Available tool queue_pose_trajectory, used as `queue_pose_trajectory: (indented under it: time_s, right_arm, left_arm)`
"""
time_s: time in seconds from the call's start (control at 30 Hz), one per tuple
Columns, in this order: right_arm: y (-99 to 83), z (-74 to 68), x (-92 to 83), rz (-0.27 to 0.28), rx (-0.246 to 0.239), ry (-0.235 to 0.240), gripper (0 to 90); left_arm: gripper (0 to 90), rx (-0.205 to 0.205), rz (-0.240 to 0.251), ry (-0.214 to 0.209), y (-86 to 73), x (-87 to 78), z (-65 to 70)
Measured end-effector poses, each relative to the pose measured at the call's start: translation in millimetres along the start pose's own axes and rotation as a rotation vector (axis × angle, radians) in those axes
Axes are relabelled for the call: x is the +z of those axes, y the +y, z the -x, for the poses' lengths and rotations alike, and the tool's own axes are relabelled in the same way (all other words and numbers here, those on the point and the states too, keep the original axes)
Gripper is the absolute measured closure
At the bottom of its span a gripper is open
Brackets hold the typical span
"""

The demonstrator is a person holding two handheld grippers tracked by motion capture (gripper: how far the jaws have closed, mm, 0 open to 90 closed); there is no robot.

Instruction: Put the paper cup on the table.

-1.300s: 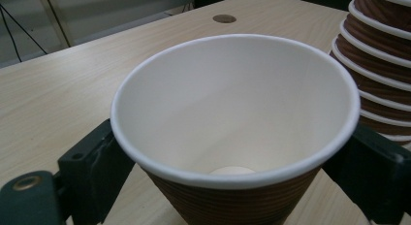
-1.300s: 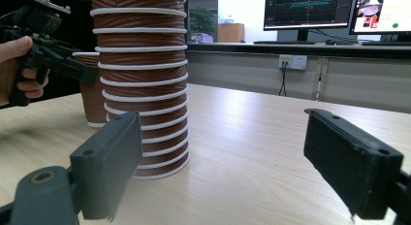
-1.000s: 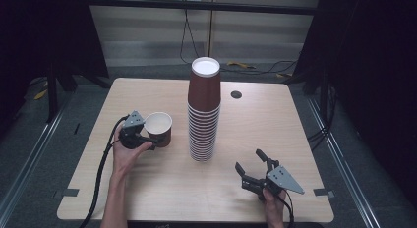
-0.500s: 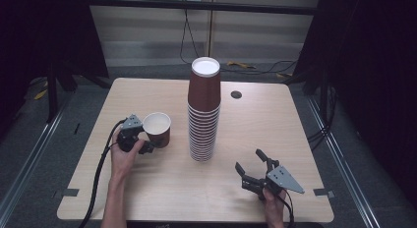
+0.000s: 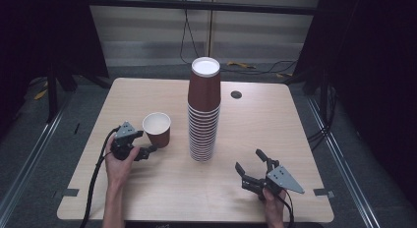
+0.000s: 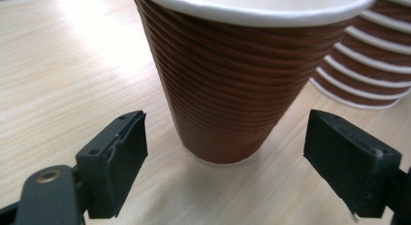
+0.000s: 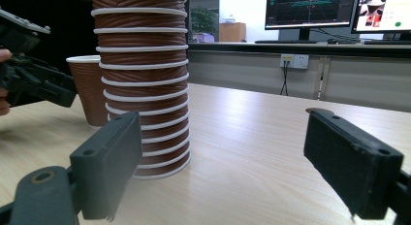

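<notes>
While the person's two hands rest on the table (image 5: 275,125), one loose paper cup (image 5: 157,129) stands upright on its left half, mouth up, well clear of the edges. It is brown and ribbed outside and white inside, and the high view shows the part of its interior that is visible holding nothing.

Just to its right, apart from it, stands a tall stack of cups (image 5: 204,110) of the same kind. These are nested mouth down, with the white base of the topmost one facing up. What lies under the stack cannot be seen.

The left gripper (image 5: 150,150) lies low at the loose cup's foot, on the person's side. Its jaws have just been closing, yet the left gripper view shows them standing wide apart. The cup sits just beyond the tips, no pad touches it, and nothing is held.

The right gripper (image 5: 249,160) is near the front right of the table, well apart from the stack and aimed toward it. Its jaws are spread wide and grip nothing.

A small dark round hole (image 5: 236,95) shows in the tabletop behind the stack.
</notes>
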State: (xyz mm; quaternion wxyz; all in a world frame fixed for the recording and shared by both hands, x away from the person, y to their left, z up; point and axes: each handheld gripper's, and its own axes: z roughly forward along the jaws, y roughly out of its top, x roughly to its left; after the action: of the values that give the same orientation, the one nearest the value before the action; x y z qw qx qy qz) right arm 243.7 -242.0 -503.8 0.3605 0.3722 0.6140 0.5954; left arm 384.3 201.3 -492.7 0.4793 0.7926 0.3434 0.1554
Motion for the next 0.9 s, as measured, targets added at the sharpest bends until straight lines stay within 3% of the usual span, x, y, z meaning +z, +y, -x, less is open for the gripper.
queue_pose_trajectory:
  time_s: [0.17,0.3,0.4,0.43,0.5,0.57,0.63,0.73,0.8,0.83,0.9]
  right_arm:
    - [0.0,0.0,0.0,0.000,0.000,0.000,13.5]
    - [0.0,0.0,0.0,0.001,0.000,0.000,13.5]
    - [-0.1,0.0,-0.2,0.003,-0.001,0.000,13.4]
    - [-0.1,-0.1,-0.2,0.003,-0.001,0.000,13.4]
    - [-0.1,0.0,-0.3,0.002,-0.001,0.003,13.4]
    - [-0.1,-0.1,-0.2,0.003,0.000,0.000,13.4]
    - [-0.1,-0.1,-0.2,0.004,-0.001,0.000,13.4]
    - [-0.1,-0.1,-0.2,0.004,0.000,0.000,13.4]
    - [-0.1,-0.2,-0.3,0.003,0.000,-0.001,13.4]
    - [-0.1,-0.1,-0.2,0.004,-0.001,-0.001,13.4]
    - [-0.1,-0.2,-0.3,0.003,0.000,-0.001,13.4]
  left_arm:
    - [15.8,-0.004,0.039,-0.010,-1.1,-7.8,9.8]
    - [17.0,-0.015,0.101,-0.026,-3.9,-14.2,20.9]
    - [17.7,0.010,0.105,-0.032,-4.8,-18.4,29.3]
    - [18.1,0.016,0.132,-0.019,-5.7,-21.3,32.6]
    - [18.6,-0.014,0.197,-0.030,-8.2,-27.5,36.9]
    - [18.6,-0.016,0.201,-0.056,-9.3,-31.1,40.7]
    - [18.5,0.012,0.201,-0.028,-8.4,-33.1,48.7]
    - [18.5,0.041,0.223,-0.063,-7.7,-37.1,58.2]
    - [18.5,0.057,0.243,-0.040,-8.9,-39.4,62.0]
    - [18.5,0.041,0.268,-0.019,-11.2,-40.7,64.5]
    - [18.5,0.012,0.300,-0.032,-14.5,-40.7,67.4]
